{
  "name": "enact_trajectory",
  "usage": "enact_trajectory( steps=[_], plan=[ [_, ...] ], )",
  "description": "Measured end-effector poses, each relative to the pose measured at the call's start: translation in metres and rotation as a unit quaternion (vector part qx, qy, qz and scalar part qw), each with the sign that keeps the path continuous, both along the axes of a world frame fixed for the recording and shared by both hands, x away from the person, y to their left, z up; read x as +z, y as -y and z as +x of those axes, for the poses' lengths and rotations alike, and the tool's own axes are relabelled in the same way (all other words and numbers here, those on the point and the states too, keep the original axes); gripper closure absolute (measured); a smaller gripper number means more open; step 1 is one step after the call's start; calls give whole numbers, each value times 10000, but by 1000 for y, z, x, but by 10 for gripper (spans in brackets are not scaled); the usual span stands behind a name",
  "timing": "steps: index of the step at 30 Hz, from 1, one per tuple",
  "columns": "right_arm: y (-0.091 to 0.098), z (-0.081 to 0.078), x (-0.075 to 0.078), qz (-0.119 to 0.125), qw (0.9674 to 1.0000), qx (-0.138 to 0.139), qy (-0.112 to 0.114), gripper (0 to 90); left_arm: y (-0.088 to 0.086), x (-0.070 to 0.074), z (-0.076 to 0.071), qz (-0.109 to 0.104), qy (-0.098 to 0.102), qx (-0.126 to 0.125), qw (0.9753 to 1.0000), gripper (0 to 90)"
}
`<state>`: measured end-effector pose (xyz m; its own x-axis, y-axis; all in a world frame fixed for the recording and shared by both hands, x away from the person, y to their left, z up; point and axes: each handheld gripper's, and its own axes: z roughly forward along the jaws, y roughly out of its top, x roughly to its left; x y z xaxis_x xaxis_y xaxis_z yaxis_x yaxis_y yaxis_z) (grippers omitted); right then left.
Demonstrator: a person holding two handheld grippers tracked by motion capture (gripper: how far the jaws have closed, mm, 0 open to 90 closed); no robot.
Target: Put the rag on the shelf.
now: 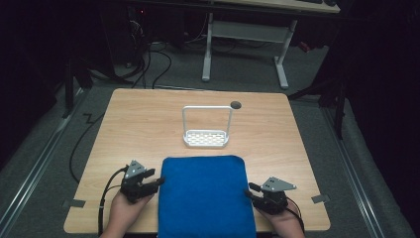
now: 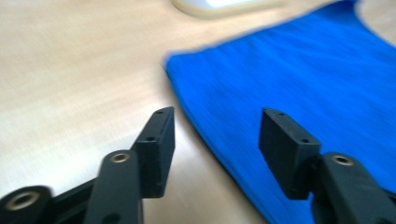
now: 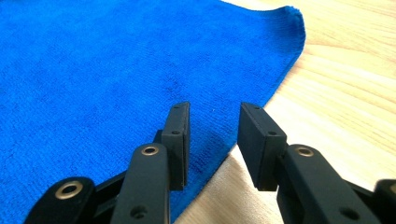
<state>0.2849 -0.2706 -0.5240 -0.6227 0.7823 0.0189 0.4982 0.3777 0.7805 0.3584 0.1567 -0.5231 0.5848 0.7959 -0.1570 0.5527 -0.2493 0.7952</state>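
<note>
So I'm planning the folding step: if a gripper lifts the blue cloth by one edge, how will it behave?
The blue cloth lies flat with soft, rounded corners, so it will probably droop rather than hold shape. Its fuzzy weave should grip well, not slip. Pushed, it likely bunches.

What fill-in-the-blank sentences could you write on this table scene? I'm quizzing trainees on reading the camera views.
1. The cloth spread on the table is ____ in colour.
2. The white rack stands ____ the cloth, farther from the person.
3. The left gripper and the right gripper both have their jaws ____.
4. Each gripper sits at a side ____ of the cloth.

Missing words: blue; beyond; open; edge
</note>
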Motion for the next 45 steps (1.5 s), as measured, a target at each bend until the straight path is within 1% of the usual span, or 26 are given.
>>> enact_trajectory(
  steps=[1,2,3,4,5,9,11,12,15,18,20,22,23,25,27,28,30,32,34,36,38,39,40,43,44,45],
  plan=[
    [0,0,0,7,10000,-7,19,651,4,0,8,75,-5,58,10000,442],
    [1,0,0,11,10000,-27,53,627,11,-3,24,167,-72,180,9997,439],
    [1,0,1,45,10000,-45,61,619,11,-3,24,167,-72,180,9997,442],
    [2,0,1,40,9999,-38,87,611,16,-5,37,109,-230,273,9993,446],
    [2,0,1,42,9999,-48,103,607,19,-7,43,73,-320,315,9990,457],
    [3,0,1,57,9998,-92,148,592,26,-10,49,135,-372,356,9986,508],
    [3,2,1,66,9997,-146,163,580,27,-11,49,113,-309,350,9988,546],
    [3,4,1,56,9996,-210,179,580,29,-12,47,188,-227,301,9991,629],
    [1,8,2,36,9992,-359,194,586,30,-12,45,247,-174,339,9990,643],
    [-4,17,5,-65,9987,-451,210,629,27,-12,45,131,-258,378,9989,718],
    [-13,27,8,-128,9985,-462,280,592,25,-13,46,79,-309,339,9989,775],
    [-16,30,9,-170,9983,-488,286,592,25,-13,46,68,-321,321,9989,795],
    [-20,40,10,-257,9976,-541,351,570,25,-13,46,60,-341,287,9990,836],
    [-23,56,10,-246,9966,-715,334,561,25,-13,47,23,-354,272,9990,851],
    [-23,70,9,-172,9955,-911,200,550,25,-13,47,14,-362,251,9990,855],
    [-23,70,9,-172,9955,-911,200,550,25,-13,47,14,-362,251,9990,855],
    [-25,90,4,-221,9946,-1014,38,551,24,-13,47,-15,-387,247,9989,859],
    [-28,98,3,-296,9944,-1017,2,569,24,-13,47,-22,-393,241,9989,861],
    [-29,100,3,-301,9943,-1021,-6,579,24,-13,47,-28,-398,230,9989,862],
    [-33,106,2,-397,9933,-1084,-36,644,24,-13,47,-12,-402,220,9989,864],
    [-34,107,1,-400,9932,-1093,-70,654,24,-13,47,-3,-393,233,9990,864],
    [-34,108,1,-419,9930,-1102,-62,695,24,-13,47,-12,-401,236,9989,864],
    [-34,108,1,-419,9930,-1102,-62,695,24,-13,47,-12,-401,236,9989,865],
    [-33,109,-2,-413,9929,-1102,-173,726,24,-13,46,-5,-395,244,9989,864],
    [-31,107,-6,-353,9932,-1087,-206,787,24,-13,46,-3,-391,250,9989,864],
    [-30,106,-6,-284,9937,-1059,-210,806,24,-13,46,-3,-391,250,9989,863]
  ],
)
